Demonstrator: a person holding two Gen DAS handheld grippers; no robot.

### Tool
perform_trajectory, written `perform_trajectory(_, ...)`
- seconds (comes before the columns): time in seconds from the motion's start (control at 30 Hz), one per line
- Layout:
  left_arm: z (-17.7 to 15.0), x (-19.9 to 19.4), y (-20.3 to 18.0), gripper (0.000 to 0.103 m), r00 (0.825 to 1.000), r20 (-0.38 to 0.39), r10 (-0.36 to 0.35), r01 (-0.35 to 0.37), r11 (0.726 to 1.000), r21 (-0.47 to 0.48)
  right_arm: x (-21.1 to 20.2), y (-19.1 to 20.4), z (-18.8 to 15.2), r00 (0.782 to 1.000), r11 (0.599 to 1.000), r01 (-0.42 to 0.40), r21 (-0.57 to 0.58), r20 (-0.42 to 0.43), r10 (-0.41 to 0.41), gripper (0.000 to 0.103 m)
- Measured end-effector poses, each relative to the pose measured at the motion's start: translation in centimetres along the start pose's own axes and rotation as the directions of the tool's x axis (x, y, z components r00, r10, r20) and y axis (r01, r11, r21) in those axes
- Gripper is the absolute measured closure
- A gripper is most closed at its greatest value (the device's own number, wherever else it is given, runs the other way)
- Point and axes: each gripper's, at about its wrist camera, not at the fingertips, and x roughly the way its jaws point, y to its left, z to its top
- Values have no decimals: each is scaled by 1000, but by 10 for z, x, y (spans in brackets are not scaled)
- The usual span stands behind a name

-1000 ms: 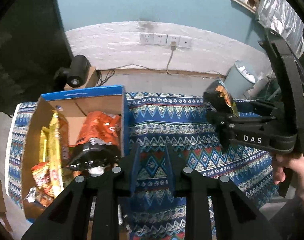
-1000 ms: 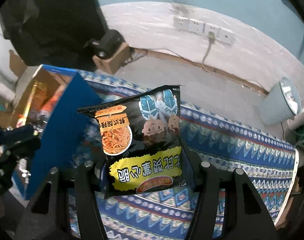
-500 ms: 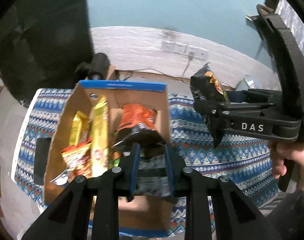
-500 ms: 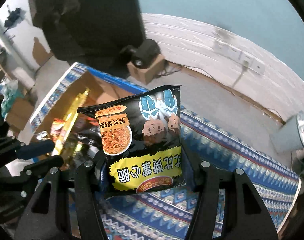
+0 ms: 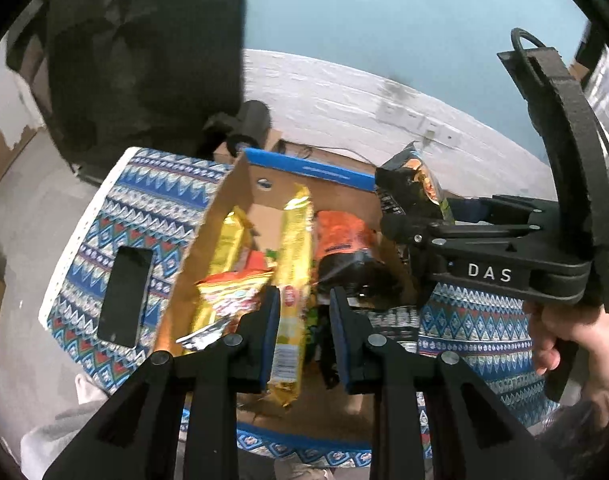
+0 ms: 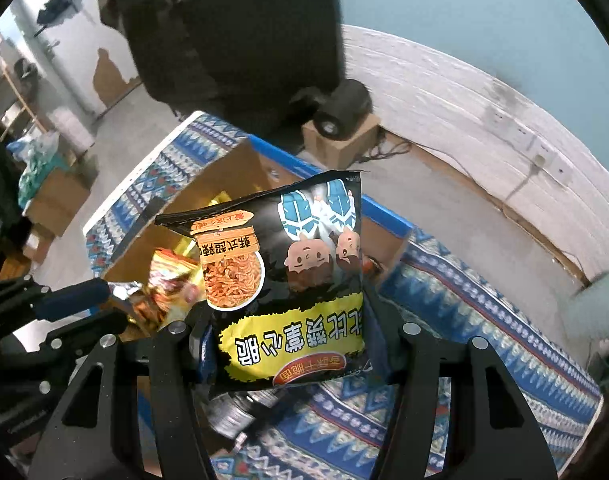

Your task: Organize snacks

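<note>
Patterned cloth (image 5: 144, 208); right gripper (image 6: 288, 344) tilted down, pinching noodle packet (image 6: 288, 264), seemingly over box (image 5: 304, 168).

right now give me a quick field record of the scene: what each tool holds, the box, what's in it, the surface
right tool: shut on a black and yellow noodle snack bag, held above the box's edge
left tool: narrow gap, nothing gripped, over the box
box: open cardboard box with blue rim
box contents: long yellow packets, an orange and black bag, a red and yellow pack
surface: patterned blue cloth
also on cloth: a black flat rectangle
</note>
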Motion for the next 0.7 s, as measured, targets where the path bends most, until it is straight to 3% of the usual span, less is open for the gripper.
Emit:
perform_trajectory(0.03,0,-1,3,73,1000,-2,6,-6,1000,-10,2,3,2,1000,1000,-5,-2,-1,5,44)
perform_trajectory(0.1,-1,-3,7,56,1000,0,24,-24,999,-23,5,7,5,1000,1000,-24,5,2,24,41)
perform_trajectory(0.13,-2,-6,8,47,999,9,31,-30,999,-28,6,9,6,999,999,-34,11,3,34,35)
perform_trajectory(0.17,-2,-9,9,43,999,22,35,-34,999,-31,5,11,7,999,999,-35,17,7,35,27)
perform_trajectory(0.23,-2,-14,10,34,998,32,52,-51,998,-32,3,14,7,999,999,-35,13,18,35,27)
perform_trajectory(0.37,-1,-24,10,24,996,50,78,-76,997,-35,-6,17,4,999,999,-33,15,27,33,27)
perform_trajectory(0.7,-3,-40,2,16,989,81,125,-126,992,9,-41,10,-4,996,999,-23,50,86,18,27)
